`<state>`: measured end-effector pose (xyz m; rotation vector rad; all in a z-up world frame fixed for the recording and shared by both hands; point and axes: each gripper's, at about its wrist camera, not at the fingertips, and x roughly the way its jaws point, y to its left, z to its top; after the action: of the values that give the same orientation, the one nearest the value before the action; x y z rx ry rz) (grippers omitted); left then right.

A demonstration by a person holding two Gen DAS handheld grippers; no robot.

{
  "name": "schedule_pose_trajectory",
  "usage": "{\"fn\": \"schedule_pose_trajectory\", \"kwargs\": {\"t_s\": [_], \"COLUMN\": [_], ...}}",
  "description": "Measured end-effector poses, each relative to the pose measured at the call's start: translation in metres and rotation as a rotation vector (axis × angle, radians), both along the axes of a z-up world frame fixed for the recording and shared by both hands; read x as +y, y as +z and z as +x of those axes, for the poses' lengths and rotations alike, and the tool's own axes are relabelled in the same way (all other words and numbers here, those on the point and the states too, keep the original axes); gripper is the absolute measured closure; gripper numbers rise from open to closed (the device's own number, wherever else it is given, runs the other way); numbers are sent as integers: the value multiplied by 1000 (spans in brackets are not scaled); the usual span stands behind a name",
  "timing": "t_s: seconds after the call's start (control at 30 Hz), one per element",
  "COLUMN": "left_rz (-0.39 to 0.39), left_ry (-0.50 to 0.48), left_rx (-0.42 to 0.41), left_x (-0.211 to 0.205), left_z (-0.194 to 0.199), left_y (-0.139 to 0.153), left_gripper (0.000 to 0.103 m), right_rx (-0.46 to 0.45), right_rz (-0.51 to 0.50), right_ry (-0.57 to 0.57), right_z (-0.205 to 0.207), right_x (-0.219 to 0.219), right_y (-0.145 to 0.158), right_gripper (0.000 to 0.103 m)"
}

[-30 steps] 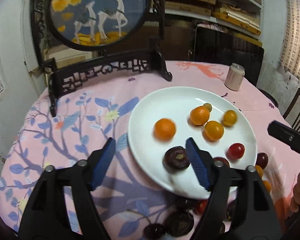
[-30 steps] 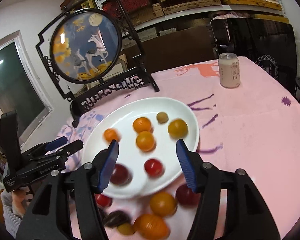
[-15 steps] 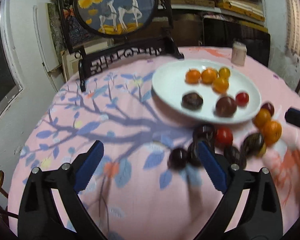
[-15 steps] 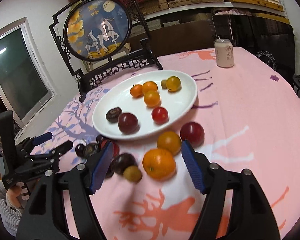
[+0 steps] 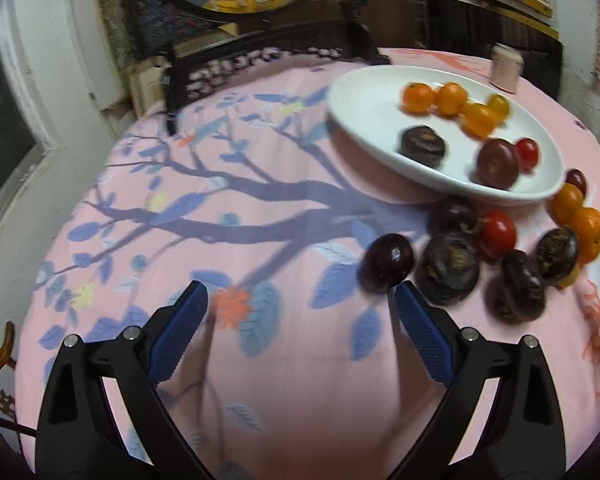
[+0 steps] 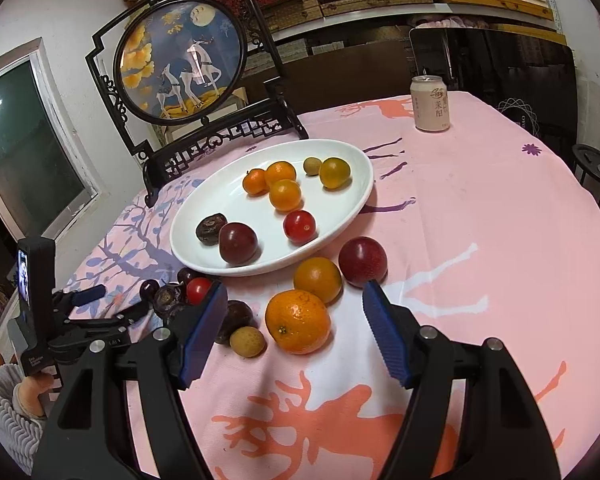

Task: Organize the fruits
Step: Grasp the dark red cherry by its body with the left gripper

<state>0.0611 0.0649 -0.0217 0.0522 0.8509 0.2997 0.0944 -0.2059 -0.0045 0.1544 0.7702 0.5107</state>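
A white oval plate (image 6: 340, 160) (image 5: 360, 104) holds several fruits: oranges, a red tomato (image 6: 299, 226), a purple plum (image 6: 238, 242) and a dark wrinkled fruit (image 6: 210, 230). More fruit lies on the cloth in front of it: a large orange (image 6: 298, 321), a smaller orange (image 6: 317, 279), a red plum (image 6: 363, 257), a pale longan (image 6: 247, 342) and several dark fruits (image 5: 446, 268). My right gripper (image 6: 294, 314) is open, with the large orange between its fingers. My left gripper (image 5: 300, 304) is open and empty over the cloth, left of a dark plum (image 5: 386, 263). The left gripper also shows in the right wrist view (image 6: 112, 304).
A pink patterned cloth (image 6: 480, 240) covers the round table. A black framed round deer screen (image 6: 180, 60) stands behind the plate. A drink can (image 6: 430, 104) stands at the far right. Shelves and a dark chair are beyond the table.
Both grippers have pulled back from the plate toward the table's near side. The loose fruits in front of the plate have come into view. Both stay open.
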Motion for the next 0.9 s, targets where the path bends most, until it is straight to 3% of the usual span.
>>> {"fn": "schedule_pose_trajectory", "kwargs": {"t_s": [0.13, 0.23, 0.37, 0.43, 0.6, 0.7, 0.73, 0.8, 0.9], "left_rz": [5, 43, 41, 32, -2, -11, -65, -130, -139], "left_ry": [12, -61, -72, -69, -147, -156, -150, -145, -128], "left_rx": [-53, -34, -22, -17, 32, 22, 22, 22, 13], "left_x": [3, -13, -15, -12, -18, -13, -6, 2, 5], "left_z": [-8, -6, -1, 3, 21, 30, 34, 38, 38], "left_y": [8, 5, 4, 3, -5, -5, -5, -6, -5], "left_gripper": [7, 7, 8, 13, 46, 46, 46, 40, 35], "right_rx": [4, 11, 12, 13, 21, 29, 32, 42, 45], "right_rz": [11, 8, 11, 10, 3, 3, 4, 9, 9], "right_ry": [-15, -16, -14, -12, -14, -12, -9, 7, 17], "right_z": [1, 2, 2, 2, 3, 4, 5, 5, 4], "right_x": [-4, -4, -3, -3, -3, -2, -2, -1, 1], "right_y": [1, -1, 0, -1, -3, -5, -5, -7, -7], "right_gripper": [33, 33, 33, 33, 33, 33, 33, 33, 33]}}
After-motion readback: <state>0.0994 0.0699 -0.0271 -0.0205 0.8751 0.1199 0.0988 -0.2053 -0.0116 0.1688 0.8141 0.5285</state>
